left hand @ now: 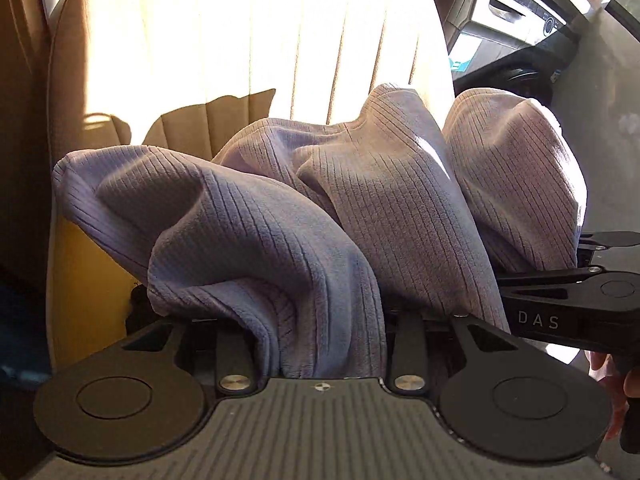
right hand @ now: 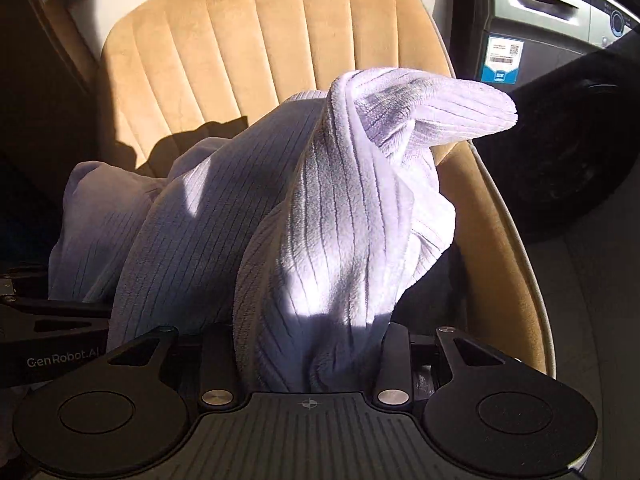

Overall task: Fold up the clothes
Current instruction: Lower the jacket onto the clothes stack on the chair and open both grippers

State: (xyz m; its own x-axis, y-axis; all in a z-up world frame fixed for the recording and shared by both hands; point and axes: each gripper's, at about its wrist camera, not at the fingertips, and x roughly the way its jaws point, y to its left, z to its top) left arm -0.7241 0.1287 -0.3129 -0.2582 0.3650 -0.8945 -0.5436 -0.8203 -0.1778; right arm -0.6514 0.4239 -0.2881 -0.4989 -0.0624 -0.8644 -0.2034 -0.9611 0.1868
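Nearest my left gripper, the jaws are clamped on a bunched fold of the lilac ribbed garment, which rises between them and hides their tips. My right gripper pinches another gathered fold of the same garment, and its body shows close at the right of the left view, so both grips sit near each other. The cloth is held crumpled in the air above the tan chair; I can find no flat fold or aligned edge.

Risks, as I judge them: each grip takes a thick wad rather than a single edge, so a layer may slide out under tension; with the grips so close, spreading them may twist the cloth instead of opening it. One loose flap points toward the washing machine beyond and could drag or catch. Hard sunlight washes out the chair back, masking where the hems lie.
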